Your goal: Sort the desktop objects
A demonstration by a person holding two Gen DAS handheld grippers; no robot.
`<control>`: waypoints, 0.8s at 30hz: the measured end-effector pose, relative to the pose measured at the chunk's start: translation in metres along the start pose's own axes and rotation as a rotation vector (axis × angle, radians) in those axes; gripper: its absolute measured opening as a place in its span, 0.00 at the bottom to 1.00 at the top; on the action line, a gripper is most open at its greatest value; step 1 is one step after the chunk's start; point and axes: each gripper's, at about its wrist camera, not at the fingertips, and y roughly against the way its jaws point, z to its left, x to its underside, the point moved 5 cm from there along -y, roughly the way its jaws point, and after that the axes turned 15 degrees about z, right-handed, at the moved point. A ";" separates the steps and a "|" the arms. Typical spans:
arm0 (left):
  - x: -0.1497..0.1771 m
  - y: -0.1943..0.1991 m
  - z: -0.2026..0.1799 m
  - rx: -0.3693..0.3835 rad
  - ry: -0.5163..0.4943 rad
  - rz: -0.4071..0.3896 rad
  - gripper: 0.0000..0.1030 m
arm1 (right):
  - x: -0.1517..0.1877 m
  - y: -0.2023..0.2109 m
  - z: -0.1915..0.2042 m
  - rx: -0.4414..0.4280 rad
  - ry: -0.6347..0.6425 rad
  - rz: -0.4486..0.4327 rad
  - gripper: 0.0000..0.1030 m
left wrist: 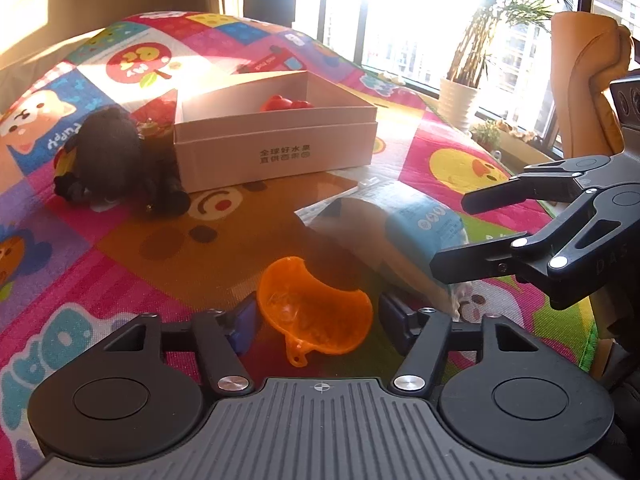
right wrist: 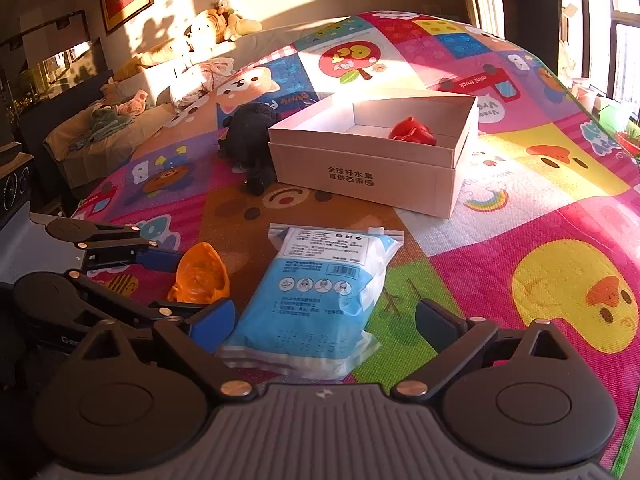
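Now, the sorting is sitting at an early stage.

Cup: an orange cup (left wrist: 314, 312) is lying on the mat (left wrist: 120, 248), mouth up, between the left gripper's blue pads (left wrist: 240, 326).

Left gripper: the left gripper (left wrist: 316, 322) is bracketing the cup at a middling width. The left pad seems to be touching the cup's side, while the right pad is showing a small gap, so I am judging it as not yet gripping.

Pack: a blue-and-white pack (right wrist: 316, 300) is lying flat just beside the cup, on its right, pointing toward the box (right wrist: 372, 172).

Right gripper: the right gripper (right wrist: 324, 326) is standing wide, its pads flanking the pack's near end without pressing it. It is holding nothing.

Box: the white box is sitting open, farther back on the mat, well apart from both grippers.

Done: one red toy (right wrist: 412, 132) is already lying inside the box.

Left: the cup, the pack and a black plush (right wrist: 252, 136), leaning against the box's left side, are all waiting outside it.

Progress: by my judgement roughly a quarter is done, assuming everything is going into the one box.

Next: the left gripper is needing a firmer squeeze on the cup before any lift.

Risk: the thin, curved cup wall may be slipping or flexing under the pads.
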 end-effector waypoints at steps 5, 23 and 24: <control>0.004 0.003 -0.001 -0.010 -0.010 0.003 0.60 | -0.006 -0.008 0.010 0.020 0.011 0.003 0.95; 0.008 0.040 0.029 -0.121 0.043 -0.074 0.60 | -0.037 0.014 0.047 -0.012 0.205 0.022 0.53; 0.003 0.045 0.029 -0.130 0.031 -0.093 0.60 | -0.045 0.028 0.044 0.001 0.199 -0.030 0.53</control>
